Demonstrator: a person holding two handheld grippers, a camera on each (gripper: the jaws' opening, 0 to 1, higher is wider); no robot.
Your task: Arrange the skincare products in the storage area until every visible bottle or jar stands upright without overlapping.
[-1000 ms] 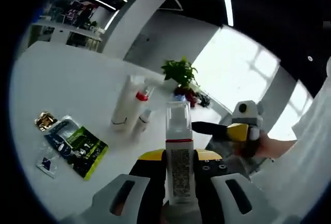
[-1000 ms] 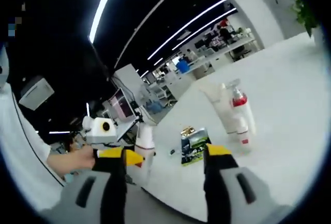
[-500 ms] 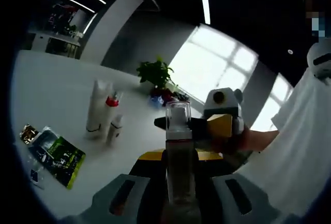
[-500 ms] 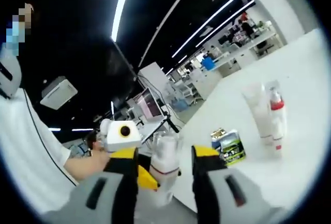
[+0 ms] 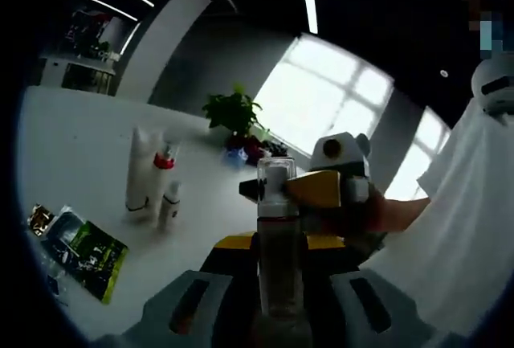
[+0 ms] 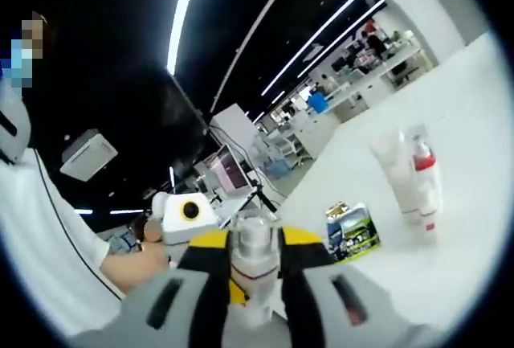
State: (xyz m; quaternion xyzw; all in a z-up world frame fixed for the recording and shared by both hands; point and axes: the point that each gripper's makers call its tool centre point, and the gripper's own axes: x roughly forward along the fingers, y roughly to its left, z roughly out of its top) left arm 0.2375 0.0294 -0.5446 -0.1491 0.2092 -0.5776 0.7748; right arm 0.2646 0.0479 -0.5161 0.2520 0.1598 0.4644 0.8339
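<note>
Both grippers, left (image 5: 273,284) and right (image 6: 255,280), clamp pump bottle (image 5: 278,243), upright, cap up.

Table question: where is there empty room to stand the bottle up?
The white table is bare past the upright tube and two small bottles, toward the potted plant. It is crowded near the packets and between both grippers, which hold the clear-capped bottle.

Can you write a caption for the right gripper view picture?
Both grippers hold one bottle above a white table.
</note>
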